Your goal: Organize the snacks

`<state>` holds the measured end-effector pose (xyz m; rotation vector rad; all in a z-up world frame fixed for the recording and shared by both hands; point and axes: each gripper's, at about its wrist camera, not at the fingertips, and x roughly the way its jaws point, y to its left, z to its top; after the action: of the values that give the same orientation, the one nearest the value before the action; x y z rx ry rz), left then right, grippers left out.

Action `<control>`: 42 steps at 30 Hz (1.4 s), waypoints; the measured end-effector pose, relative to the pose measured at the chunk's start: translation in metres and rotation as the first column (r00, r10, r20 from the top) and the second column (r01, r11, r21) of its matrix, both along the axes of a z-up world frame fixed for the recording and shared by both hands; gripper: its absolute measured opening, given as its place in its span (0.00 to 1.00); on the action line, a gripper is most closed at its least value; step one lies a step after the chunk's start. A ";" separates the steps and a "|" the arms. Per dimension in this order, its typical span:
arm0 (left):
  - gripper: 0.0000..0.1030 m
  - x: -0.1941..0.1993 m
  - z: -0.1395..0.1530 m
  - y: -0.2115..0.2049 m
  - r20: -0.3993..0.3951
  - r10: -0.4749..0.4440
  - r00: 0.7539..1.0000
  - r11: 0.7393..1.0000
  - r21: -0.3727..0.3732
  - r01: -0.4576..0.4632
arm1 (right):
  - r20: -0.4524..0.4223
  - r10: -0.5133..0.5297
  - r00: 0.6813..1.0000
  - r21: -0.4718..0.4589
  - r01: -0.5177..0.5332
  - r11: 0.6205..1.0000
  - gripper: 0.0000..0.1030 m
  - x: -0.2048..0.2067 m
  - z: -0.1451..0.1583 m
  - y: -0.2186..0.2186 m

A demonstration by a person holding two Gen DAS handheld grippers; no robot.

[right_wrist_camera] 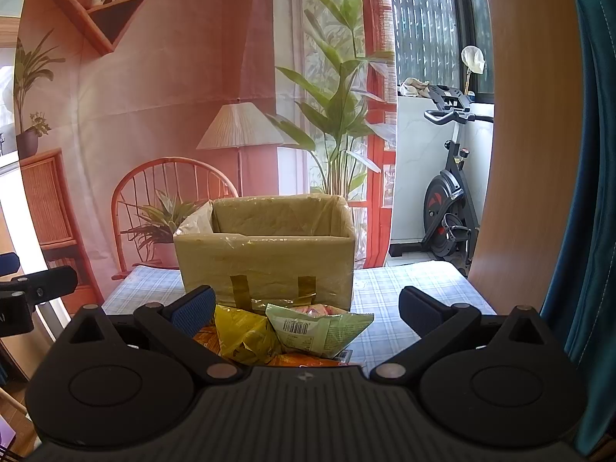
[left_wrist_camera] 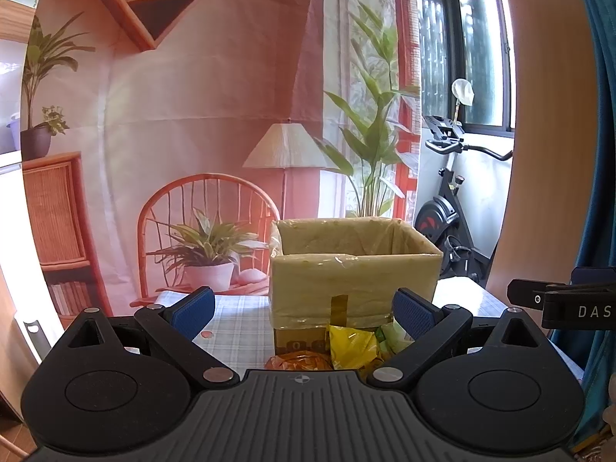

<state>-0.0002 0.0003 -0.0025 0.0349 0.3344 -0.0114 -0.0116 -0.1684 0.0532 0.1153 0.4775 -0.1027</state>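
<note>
An open cardboard box lined with clear plastic stands on the checked tablecloth. In front of it lies a small heap of snack bags: a yellow bag, a pale green bag with a barcode, and orange packets underneath. My left gripper hovers open just short of the heap, nothing between its blue pads. My right gripper is open too, its fingers on either side of the bags without touching them. The box's inside is hidden.
The table wears a blue-and-white checked cloth. A printed room backdrop hangs behind it. An exercise bike stands at the back right by the window. A wooden panel and a teal curtain close off the right side.
</note>
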 end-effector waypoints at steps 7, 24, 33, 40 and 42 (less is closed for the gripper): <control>0.97 0.000 0.000 0.000 0.001 -0.001 1.000 1.000 0.000 0.001 | 0.003 0.000 1.000 -0.002 0.000 1.000 1.00 -0.002 0.001 0.000; 0.97 0.000 0.000 -0.001 0.002 0.000 1.000 1.000 0.000 0.000 | 0.005 -0.001 1.000 -0.002 0.001 1.000 1.00 -0.002 0.002 0.000; 0.97 0.000 0.000 -0.001 0.001 0.000 1.000 1.000 0.000 0.000 | 0.005 -0.001 1.000 -0.001 0.001 1.000 1.00 -0.002 0.001 0.000; 0.97 0.000 0.000 -0.002 0.001 0.000 1.000 1.000 0.001 0.000 | 0.005 -0.001 1.000 -0.002 0.001 1.000 1.00 -0.002 0.004 -0.002; 0.97 0.000 0.000 -0.001 0.001 0.000 1.000 1.000 0.000 0.000 | 0.005 -0.002 1.000 -0.001 0.002 1.000 1.00 -0.001 0.005 -0.003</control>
<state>-0.0006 -0.0010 -0.0029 0.0348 0.3335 -0.0118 -0.0130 -0.1713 0.0583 0.1145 0.4722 -0.1042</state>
